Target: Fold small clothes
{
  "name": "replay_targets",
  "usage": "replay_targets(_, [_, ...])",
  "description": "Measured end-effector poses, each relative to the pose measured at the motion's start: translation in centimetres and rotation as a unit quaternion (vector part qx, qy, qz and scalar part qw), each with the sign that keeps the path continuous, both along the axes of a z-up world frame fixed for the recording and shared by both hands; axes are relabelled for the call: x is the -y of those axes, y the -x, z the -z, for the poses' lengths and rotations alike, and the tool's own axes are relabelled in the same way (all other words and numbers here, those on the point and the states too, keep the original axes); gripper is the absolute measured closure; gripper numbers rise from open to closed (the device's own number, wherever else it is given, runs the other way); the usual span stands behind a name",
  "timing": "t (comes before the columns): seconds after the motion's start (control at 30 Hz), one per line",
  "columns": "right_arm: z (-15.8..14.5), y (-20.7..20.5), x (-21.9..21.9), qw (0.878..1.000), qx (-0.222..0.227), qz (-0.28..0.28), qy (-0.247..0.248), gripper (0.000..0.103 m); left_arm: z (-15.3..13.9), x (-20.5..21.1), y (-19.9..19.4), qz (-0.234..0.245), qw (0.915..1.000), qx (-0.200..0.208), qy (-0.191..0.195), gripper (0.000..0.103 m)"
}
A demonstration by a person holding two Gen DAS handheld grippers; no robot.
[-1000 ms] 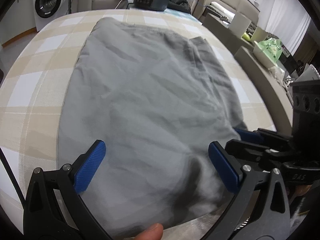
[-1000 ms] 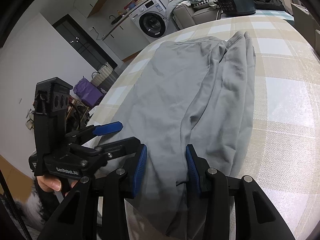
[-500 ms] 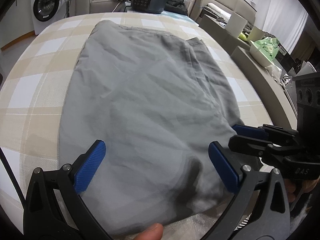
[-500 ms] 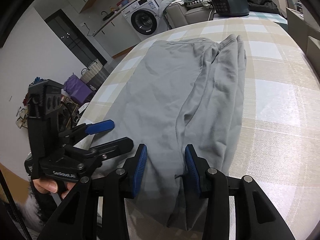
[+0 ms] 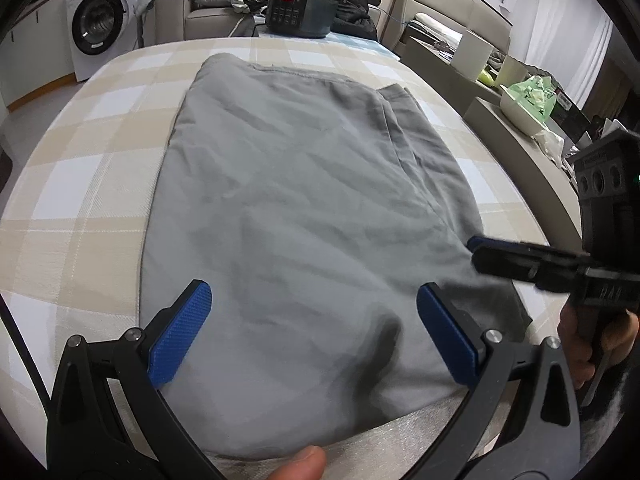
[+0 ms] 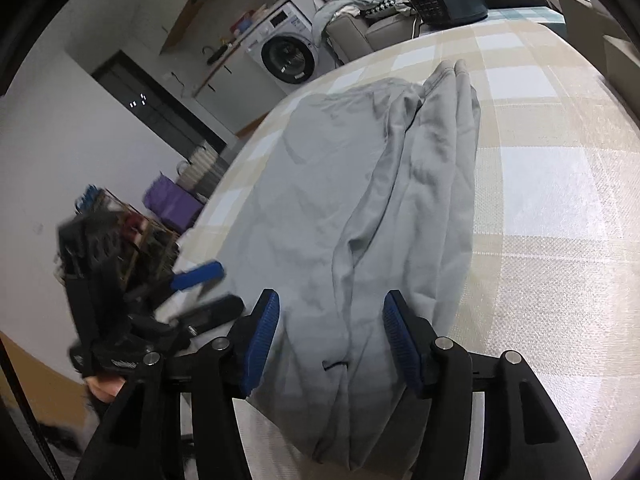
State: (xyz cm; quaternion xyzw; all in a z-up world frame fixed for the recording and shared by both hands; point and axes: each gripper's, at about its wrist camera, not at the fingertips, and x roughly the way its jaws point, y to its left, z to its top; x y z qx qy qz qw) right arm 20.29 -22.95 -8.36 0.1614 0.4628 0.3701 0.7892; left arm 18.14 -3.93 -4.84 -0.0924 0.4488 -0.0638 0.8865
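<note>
My left claw (image 5: 312,328) stands wide at the bottom of its view, over the near end of the grey garment (image 5: 304,200), not touching it. The garment lies flat across mid-frame on the checked tabletop (image 5: 80,168). My right claw (image 6: 330,340) has just been opening; the garment's hem lies between its pads, unpinched.

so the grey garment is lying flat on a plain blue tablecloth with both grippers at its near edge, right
Not quite. The grey garment lies on a beige and white checked tablecloth, not a plain blue one, as the left wrist view shows. The left gripper and right gripper are indeed at its near edge.
</note>
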Motion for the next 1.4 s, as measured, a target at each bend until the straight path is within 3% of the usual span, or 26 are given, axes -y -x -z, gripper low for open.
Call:
replay_targets(0.17, [0.3, -2.1, -0.4, 1.000, -0.008, 0.006, -0.021, 0.048, 1.2, -0.1, -0.3, 0.006, 0.9999, -0.009, 0.000, 0.001])
replay_targets(0.27, [0.8, -4.0, -0.9, 0.999, -0.025, 0.021, -0.027, 0.065, 1.4, 0.4, -0.4, 0.008, 0.9999, -0.008, -0.010, 0.001])
replay_targets(0.33, [0.8, -4.7, -1.3, 0.999, -0.031, 0.026, -0.029, 0.080, 1.4, 0.6, -0.4, 0.014, 0.9998, -0.007, -0.013, 0.001])
replay_targets(0.37, [0.9, -5.1, -1.7, 0.999, -0.033, 0.030, -0.015, 0.094, 1.4, 0.6, -0.3, 0.015, 0.9998, -0.006, -0.013, 0.001])
replay_targets(0.4, [0.6, -5.3, -2.0, 0.999, -0.028, 0.036, -0.005, 0.098, 1.4, 0.6, -0.3, 0.016, 0.9998, -0.006, -0.013, 0.001])
replay_targets(0.53, [-3.5, -3.4, -1.8, 0.998, 0.054, 0.040, -0.001, 0.099, 0.7, -0.1, 0.2, 0.016, 0.9998, 0.002, 0.012, 0.001])
replay_targets(0.6, [-4.6, -2.8, -1.3, 0.996, 0.071, 0.048, 0.009, 0.099, 0.3, -0.5, 0.5, 0.014, 0.9996, 0.008, 0.025, 0.001])
replay_targets(0.67, [-4.2, -2.8, -1.1, 0.994, 0.075, 0.064, 0.051, 0.099, 0.0, -0.7, 0.7, 0.014, 0.9994, 0.014, 0.030, 0.001])
replay_targets(0.8, [0.2, -4.6, -1.5, 0.990, 0.013, 0.079, 0.113, 0.097, 0.8, -0.7, 0.8, 0.013, 0.9997, 0.006, 0.020, 0.001])
replay_targets(0.93, [0.0, -3.7, 0.4, 0.995, -0.006, 0.076, 0.061, 0.078, 0.7, -0.1, 1.6, 0.022, 0.9997, 0.008, -0.010, 0.001])
replay_targets(1.07, [-0.1, -1.5, 2.7, 0.998, -0.035, 0.051, 0.012, 0.071, -0.1, -1.3, 2.5, 0.028, 0.9992, 0.017, 0.025, 0.001])
replay_targets(1.17, [-0.3, 0.6, 3.0, 0.999, -0.046, 0.028, 0.001, 0.071, 0.1, -2.6, 2.8, 0.013, 0.9989, 0.020, 0.041, 0.001])
replay_targets(1.27, [0.0, 1.9, 2.6, 0.999, -0.037, 0.012, 0.015, 0.072, 1.0, -3.3, 2.6, -0.005, 0.9996, 0.007, 0.026, 0.001])
replay_targets(1.4, [-1.1, 3.4, 1.4, 0.999, 0.007, 0.006, 0.048, 0.092, 1.4, -3.7, 3.1, -0.011, 0.9997, 0.011, 0.018, 0.001])
